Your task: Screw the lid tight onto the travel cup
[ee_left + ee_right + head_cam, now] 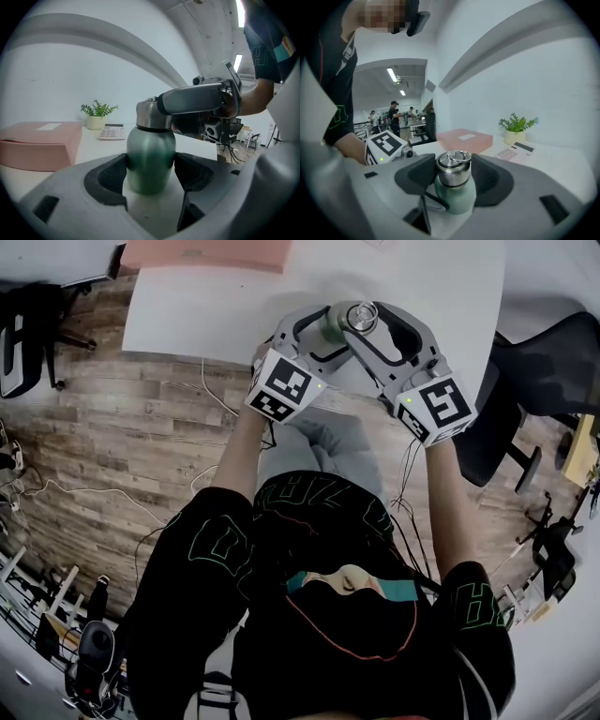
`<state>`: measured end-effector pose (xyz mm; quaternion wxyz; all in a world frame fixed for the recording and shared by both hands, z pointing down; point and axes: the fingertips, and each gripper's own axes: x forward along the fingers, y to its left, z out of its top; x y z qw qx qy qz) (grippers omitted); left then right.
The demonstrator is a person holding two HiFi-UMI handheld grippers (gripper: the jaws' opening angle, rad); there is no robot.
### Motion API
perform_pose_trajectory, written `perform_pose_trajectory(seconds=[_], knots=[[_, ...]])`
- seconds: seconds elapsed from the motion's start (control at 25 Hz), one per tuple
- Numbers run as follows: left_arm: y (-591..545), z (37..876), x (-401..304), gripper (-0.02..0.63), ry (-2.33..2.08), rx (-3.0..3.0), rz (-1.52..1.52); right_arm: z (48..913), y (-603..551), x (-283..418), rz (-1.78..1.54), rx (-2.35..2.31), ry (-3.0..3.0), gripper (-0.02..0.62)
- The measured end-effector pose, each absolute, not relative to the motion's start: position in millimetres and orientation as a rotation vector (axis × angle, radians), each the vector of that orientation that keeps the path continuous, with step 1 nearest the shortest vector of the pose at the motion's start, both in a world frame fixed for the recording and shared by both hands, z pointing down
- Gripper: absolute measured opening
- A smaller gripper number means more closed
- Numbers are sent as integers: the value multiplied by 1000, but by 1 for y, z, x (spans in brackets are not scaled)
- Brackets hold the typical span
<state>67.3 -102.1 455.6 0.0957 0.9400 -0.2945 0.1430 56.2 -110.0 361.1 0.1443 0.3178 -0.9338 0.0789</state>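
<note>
The white desk (187, 315) carries a green travel cup (150, 159) standing upright near its front edge, a flat pink box (37, 145), a calculator (111, 133) and a small potted plant (97, 116).

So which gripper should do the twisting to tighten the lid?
Right. The right gripper has the steel lid between its pads, while the left gripper clamps the green cup body and can steady it.

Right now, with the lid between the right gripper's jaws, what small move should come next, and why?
Probably close the right gripper firmly on the steel lid before any twisting. Its pads flank the lid closely, but whether they press is unclear, while the left gripper clamps the green cup body, so the cup should stay steady.
</note>
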Motion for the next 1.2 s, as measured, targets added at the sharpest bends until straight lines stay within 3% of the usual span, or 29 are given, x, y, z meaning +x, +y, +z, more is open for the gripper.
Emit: perform_pose_trajectory(seconds=[0.32, 0.68, 1.2], knots=[[-106, 454, 66, 331, -879, 2795, 438, 373, -106, 60, 255, 1398, -2527, 223], [-103, 455, 67, 331, -881, 2786, 447, 361, -106, 71, 234, 1107, -2631, 272], [-106, 452, 67, 331, -891, 2803, 451, 353, -108, 54, 11, 550, -2641, 275]])
